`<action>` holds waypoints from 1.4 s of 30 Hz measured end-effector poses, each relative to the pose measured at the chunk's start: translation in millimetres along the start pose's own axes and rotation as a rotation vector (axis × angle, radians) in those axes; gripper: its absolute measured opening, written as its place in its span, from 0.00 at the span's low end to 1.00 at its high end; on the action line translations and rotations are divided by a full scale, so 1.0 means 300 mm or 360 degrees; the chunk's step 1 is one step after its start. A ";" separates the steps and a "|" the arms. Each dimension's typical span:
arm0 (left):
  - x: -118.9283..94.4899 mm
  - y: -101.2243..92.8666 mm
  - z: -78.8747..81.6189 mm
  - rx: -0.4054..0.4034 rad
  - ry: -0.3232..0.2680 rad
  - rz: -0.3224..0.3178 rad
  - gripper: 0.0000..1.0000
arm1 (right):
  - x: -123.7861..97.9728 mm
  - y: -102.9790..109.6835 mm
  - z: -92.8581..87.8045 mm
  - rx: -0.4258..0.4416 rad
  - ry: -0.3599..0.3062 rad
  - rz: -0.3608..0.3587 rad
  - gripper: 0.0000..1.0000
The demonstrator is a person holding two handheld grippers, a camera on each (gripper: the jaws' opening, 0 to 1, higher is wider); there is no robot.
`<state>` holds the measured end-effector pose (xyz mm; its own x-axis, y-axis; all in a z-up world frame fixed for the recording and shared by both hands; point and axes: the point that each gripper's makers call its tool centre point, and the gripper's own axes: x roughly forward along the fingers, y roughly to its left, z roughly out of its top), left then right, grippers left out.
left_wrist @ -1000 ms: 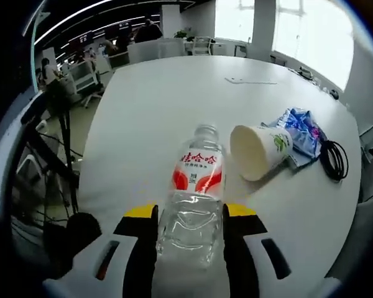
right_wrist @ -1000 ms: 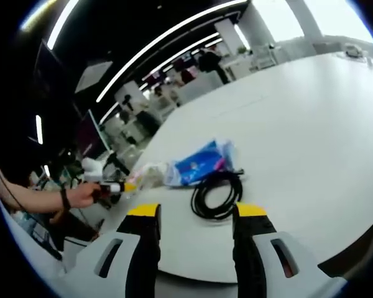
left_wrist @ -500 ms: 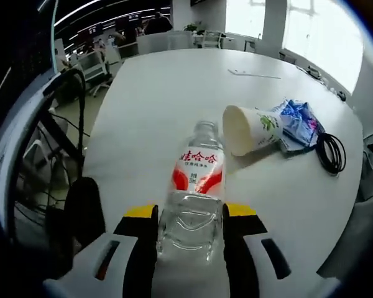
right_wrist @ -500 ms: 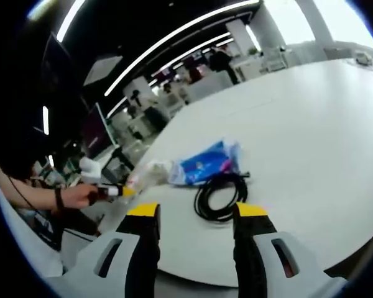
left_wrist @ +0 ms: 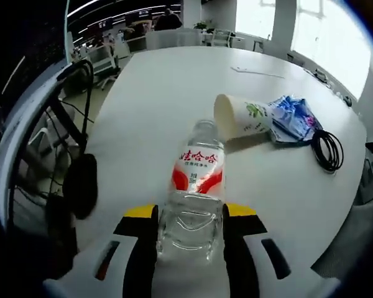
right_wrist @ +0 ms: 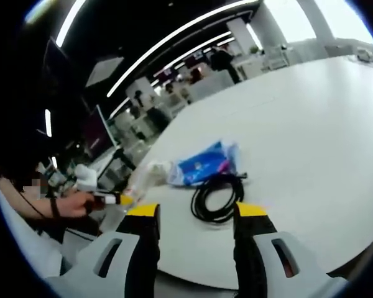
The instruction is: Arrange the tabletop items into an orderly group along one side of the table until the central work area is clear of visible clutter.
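My left gripper (left_wrist: 189,214) is shut on a clear water bottle (left_wrist: 196,186) with a red and white label, its cap end pointing away over the white table (left_wrist: 161,87). Beyond it a paper cup (left_wrist: 236,115) lies on its side, its base against a blue packet (left_wrist: 292,118). A coiled black cable (left_wrist: 326,149) lies to the right of the packet. In the right gripper view my right gripper (right_wrist: 189,211) is open just short of the cable coil (right_wrist: 214,198), with the blue packet (right_wrist: 202,164) and the cup (right_wrist: 155,171) behind it.
A thin item (left_wrist: 255,72) lies far out on the table. Black stands and a chair (left_wrist: 81,183) are at the table's left edge. A person's hand holds the left gripper (right_wrist: 105,198) at the left of the right gripper view. Office desks and people stand beyond.
The left gripper view has shifted with the bottle still held, so the cup, packet and cable sit higher and farther in it. The right gripper view has barely changed.
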<state>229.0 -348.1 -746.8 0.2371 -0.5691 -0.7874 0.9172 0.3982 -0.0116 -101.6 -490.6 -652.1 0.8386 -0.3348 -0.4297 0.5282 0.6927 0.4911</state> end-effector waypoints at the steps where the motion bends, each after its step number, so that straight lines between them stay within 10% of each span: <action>1: -0.005 -0.005 -0.007 -0.0005 0.0001 0.0002 0.40 | 0.002 0.001 0.003 0.0001 -0.0002 0.0008 0.45; 42: -0.150 -0.194 -0.211 -0.0292 0.0152 0.0156 0.40 | 0.045 0.016 -0.018 0.0039 0.0056 0.0142 0.45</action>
<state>144.7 -300.0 -749.8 0.2828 -0.4538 -0.8450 0.8157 0.5773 -0.0370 -88.4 -488.4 -659.7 0.8775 -0.2494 -0.4097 0.4551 0.7028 0.5469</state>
